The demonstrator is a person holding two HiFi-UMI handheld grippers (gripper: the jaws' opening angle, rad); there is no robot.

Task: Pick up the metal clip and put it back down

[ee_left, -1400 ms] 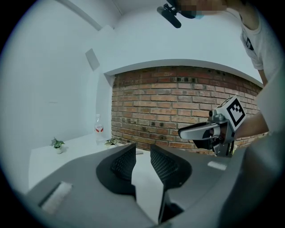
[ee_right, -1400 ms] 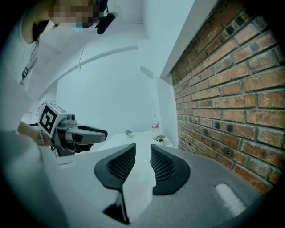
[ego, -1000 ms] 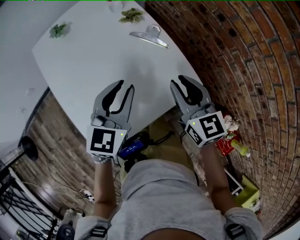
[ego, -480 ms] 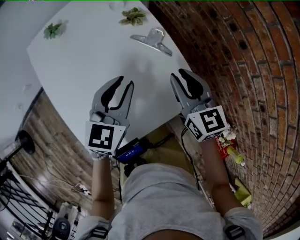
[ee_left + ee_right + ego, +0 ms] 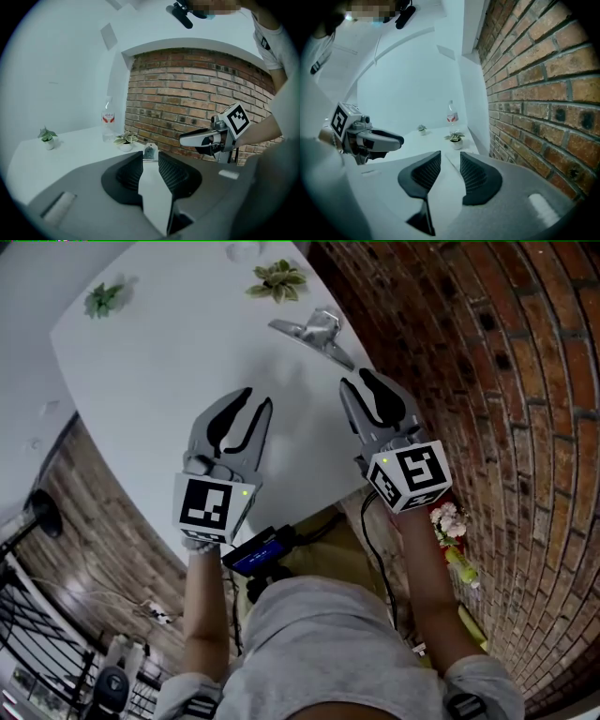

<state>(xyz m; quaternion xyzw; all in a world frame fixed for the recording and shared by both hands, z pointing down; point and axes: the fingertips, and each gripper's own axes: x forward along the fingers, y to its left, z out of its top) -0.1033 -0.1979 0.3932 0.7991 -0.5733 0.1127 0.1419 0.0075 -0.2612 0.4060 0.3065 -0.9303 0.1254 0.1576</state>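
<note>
The metal clip (image 5: 314,334) lies flat on the white table (image 5: 169,352) near its far right edge, handles up. My left gripper (image 5: 257,399) hovers over the table short of the clip, open with nothing between its pads. In the left gripper view the clip (image 5: 150,151) shows through the gap between the jaws, some way ahead of the left gripper (image 5: 150,162). My right gripper (image 5: 359,379) is just short of the clip's right end, apart from it. The right gripper (image 5: 450,157) has just been opening its jaws, and nothing is between them.
Two small potted plants (image 5: 278,279) (image 5: 103,298) stand at the table's far side, and a plastic bottle (image 5: 108,123) stands behind them. A brick wall (image 5: 487,381) runs close along the table's right edge. A dark device (image 5: 262,549) sits below the near edge.
Both grippers have moved forward over the table toward the clip. The clip itself has stayed where it was on the table.
</note>
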